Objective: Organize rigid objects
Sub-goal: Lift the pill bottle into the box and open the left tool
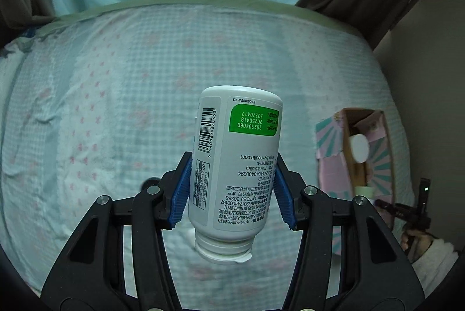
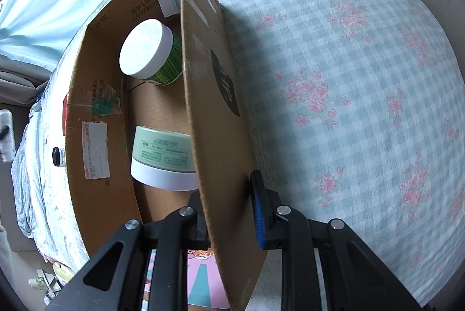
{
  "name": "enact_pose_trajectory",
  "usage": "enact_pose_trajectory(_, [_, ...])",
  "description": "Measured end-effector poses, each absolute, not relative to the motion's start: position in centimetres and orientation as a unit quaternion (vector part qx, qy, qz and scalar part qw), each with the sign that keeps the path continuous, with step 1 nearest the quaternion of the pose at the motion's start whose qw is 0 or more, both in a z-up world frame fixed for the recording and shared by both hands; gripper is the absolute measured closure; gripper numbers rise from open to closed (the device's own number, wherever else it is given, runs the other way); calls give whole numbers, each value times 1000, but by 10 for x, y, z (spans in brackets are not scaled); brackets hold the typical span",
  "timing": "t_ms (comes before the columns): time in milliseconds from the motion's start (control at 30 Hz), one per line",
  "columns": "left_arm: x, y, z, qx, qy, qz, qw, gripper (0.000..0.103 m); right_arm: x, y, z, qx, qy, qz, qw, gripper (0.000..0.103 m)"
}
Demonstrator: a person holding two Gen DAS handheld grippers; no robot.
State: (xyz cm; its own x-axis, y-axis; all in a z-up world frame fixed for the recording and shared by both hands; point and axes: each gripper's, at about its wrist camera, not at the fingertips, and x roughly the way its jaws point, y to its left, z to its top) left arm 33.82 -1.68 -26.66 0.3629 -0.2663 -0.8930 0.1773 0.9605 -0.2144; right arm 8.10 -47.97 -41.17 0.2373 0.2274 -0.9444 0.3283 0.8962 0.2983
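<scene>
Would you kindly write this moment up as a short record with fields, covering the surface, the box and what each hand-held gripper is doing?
surface: bed with checked floral sheet
left hand-held gripper: shut on white bottle, held above the sheet, its cap end toward the camera
right hand-held gripper: shut on a side wall of the cardboard box
box contents: white-lidded green jar; pale green jar lying on its side
outside box: small dark-capped bottle on the sheet beyond the far wall
</scene>
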Motion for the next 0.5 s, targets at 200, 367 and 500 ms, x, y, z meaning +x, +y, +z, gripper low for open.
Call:
enact_pose_trajectory(200, [315,-124,-253,-67,535,-173,824,55,87,-477,-414,213,627,-24,749,83])
enact_pose_trajectory(367, [304,-204,-281,-85,553,-192,806,55,91,-474,-417,202,632,-9,748,83])
enact_pose_trajectory(500, [300,-249,-313,-84,570,-195,794,55,92,-475,-417,192,635,0,748,83])
